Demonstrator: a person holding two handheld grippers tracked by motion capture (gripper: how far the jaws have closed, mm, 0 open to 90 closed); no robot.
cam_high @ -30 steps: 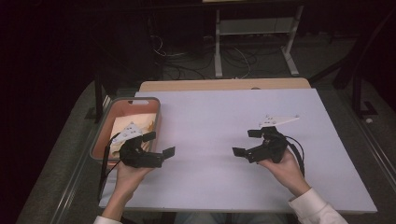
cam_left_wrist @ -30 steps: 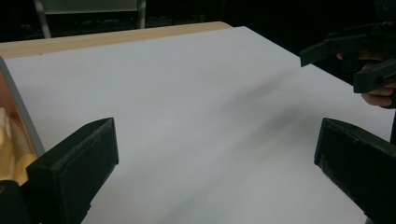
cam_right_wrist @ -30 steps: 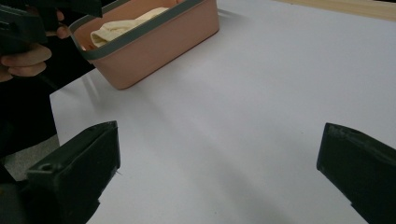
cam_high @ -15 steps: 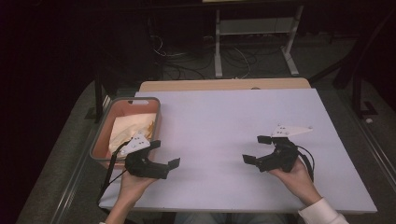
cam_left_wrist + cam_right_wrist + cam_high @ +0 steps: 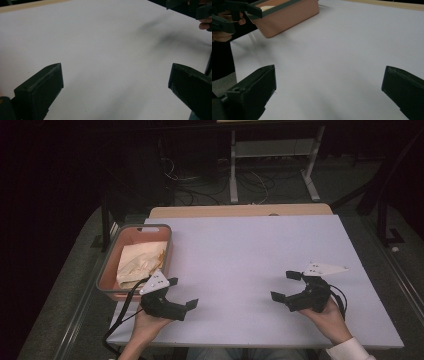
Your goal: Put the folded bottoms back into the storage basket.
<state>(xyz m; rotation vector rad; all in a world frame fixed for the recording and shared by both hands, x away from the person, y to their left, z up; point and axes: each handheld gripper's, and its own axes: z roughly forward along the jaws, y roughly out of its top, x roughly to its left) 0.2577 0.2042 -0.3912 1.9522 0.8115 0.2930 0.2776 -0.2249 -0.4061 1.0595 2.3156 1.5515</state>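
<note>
A salmon-pink bin (image 5: 106, 272) with a grey rim stands at the table's left edge and holds a crumpled tan paper bag (image 5: 140, 262). My left gripper (image 5: 182, 293) hovers just in front of the bin near the table's front edge, jaws wide apart and empty. In its own view, my left gripper (image 5: 115, 82) frames bare white tabletop. My right gripper (image 5: 284, 285) is held low over the right front of the table, open and empty. From the right gripper view, my right gripper (image 5: 328, 85) looks across the white surface toward the bin (image 5: 287, 17).
A white sheet (image 5: 250, 260) covers the table, with a wooden strip (image 5: 240, 211) along its far edge. Beyond the table lie dark floor, cables and a white stand frame (image 5: 270, 165). Each gripper trails a black cable (image 5: 117, 322).
Both hands have drawn back toward the table's front edge. The left gripper moved off the bin's corner and down; the right gripper shifted right and nearer to me. Both stayed open.
</note>
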